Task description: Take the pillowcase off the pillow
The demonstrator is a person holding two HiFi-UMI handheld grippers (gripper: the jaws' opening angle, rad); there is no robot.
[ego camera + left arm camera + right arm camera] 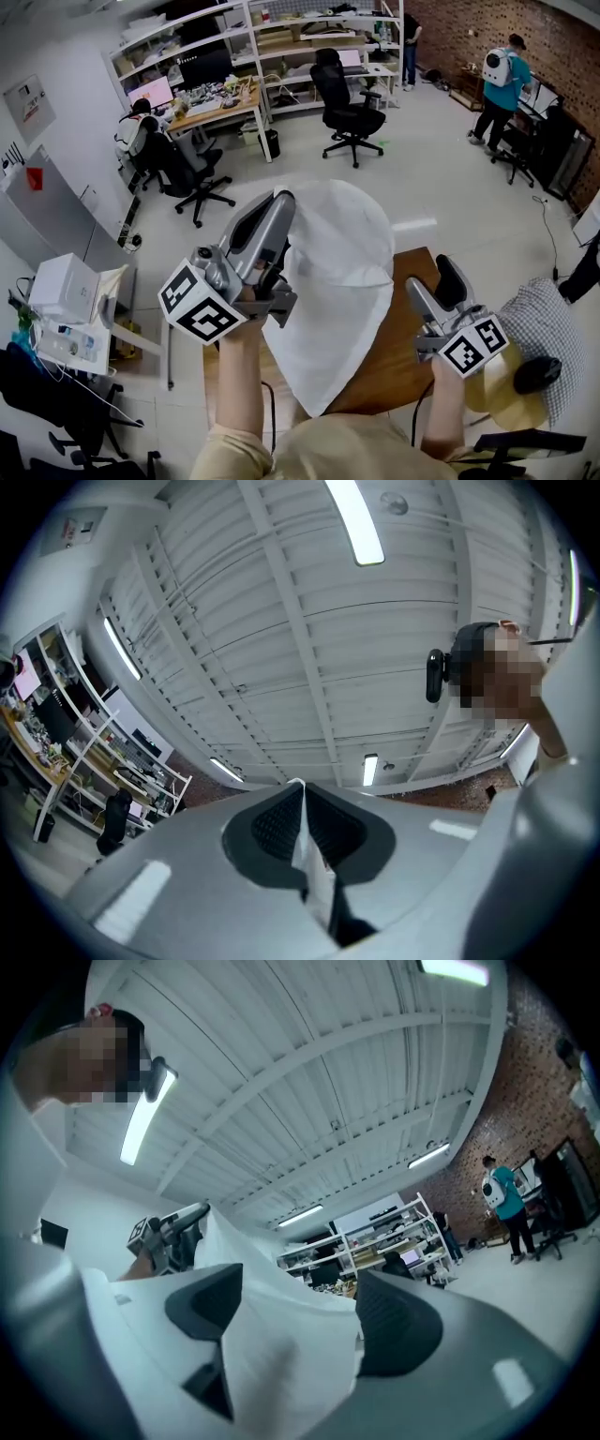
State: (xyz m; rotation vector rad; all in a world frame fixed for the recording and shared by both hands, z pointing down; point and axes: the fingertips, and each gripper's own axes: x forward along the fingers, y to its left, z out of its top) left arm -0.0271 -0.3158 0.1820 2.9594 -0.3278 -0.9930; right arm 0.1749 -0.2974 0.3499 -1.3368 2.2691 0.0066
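- My left gripper (302, 822) is pinched fully closed on a thin fold of the pillowcase (337, 281), which hangs high above the table (398, 361).
- My right gripper (300, 1314) gapes wide and grips nothing, with the cloth just ahead of it.
- I judge it best to hold the left pinch firm, grasp low with the right, and pull steadily.

Bright, even indoor light from ceiling tube lamps (354, 522), which burn out to pure white in both gripper views. A pale glare streak lies on the glossy floor (414, 225). Shadows are soft and short, as under the office chair (349, 117). Fisheye distortion bows the shelving (281, 37) and the ceiling ribs (281, 621), and the corners vignette to black. Close to the lens the pillowcase (281, 1335) is blurred — the distant background stays sharper.
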